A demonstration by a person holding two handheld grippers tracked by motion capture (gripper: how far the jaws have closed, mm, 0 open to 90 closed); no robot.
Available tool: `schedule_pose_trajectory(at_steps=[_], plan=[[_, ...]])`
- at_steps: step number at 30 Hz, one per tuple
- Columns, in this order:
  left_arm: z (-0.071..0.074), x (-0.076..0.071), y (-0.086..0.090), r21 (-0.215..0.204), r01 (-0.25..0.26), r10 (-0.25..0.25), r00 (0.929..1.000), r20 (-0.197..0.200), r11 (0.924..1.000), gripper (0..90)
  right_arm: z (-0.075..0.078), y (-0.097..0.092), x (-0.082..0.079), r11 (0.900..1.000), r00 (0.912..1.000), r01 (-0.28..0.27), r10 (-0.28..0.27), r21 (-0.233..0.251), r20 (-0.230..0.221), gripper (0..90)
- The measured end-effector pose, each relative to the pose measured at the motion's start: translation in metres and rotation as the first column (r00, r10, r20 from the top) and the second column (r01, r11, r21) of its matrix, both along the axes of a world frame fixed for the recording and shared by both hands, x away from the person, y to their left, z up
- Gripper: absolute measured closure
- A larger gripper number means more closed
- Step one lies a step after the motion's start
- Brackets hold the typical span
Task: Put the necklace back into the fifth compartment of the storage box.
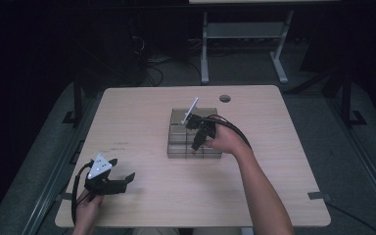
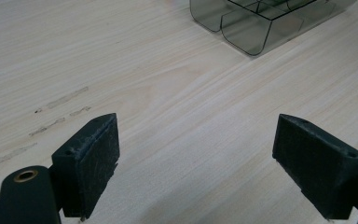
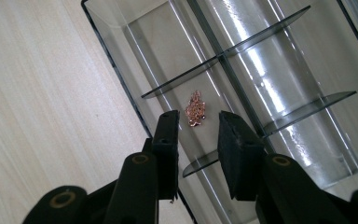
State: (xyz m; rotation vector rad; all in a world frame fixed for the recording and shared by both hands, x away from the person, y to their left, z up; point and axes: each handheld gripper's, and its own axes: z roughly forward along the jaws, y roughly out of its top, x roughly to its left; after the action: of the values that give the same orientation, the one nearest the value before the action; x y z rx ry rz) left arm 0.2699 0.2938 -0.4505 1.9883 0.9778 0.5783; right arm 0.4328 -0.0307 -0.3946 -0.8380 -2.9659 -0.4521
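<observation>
Your right gripper (image 3: 195, 128) points down into the clear divided organizer tray (image 3: 121, 84), jaws parted with nothing pressed between the pads. The small coppery-pink cluster (image 3: 196, 108), perhaps a bit of jewellery, lies on the compartment floor just ahead of the fingertips, touching neither, in the row nearest the tray's outer wall. Your left gripper (image 2: 196, 158) rests low over the bare wooden table (image 2: 121, 70), jaws spread wide and empty, with the tray well ahead of it.

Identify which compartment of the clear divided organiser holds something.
The middle compartment of the row nearest the table's bare wood, just beyond the right gripper: a small coppery trinket lies there, while the neighbouring compartments look empty.
</observation>
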Motion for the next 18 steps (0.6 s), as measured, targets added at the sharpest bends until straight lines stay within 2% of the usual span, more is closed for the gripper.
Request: schedule_pose_trajectory(at_steps=[18], plan=[[-0.001,0.0,0.001,-0.01,-0.005,0.005,1.0,-0.001,0.9999,14.3,0.012,-0.018,-0.01,0.9992,1.0,0.003,-0.003,0.04,0.007,57.9]])
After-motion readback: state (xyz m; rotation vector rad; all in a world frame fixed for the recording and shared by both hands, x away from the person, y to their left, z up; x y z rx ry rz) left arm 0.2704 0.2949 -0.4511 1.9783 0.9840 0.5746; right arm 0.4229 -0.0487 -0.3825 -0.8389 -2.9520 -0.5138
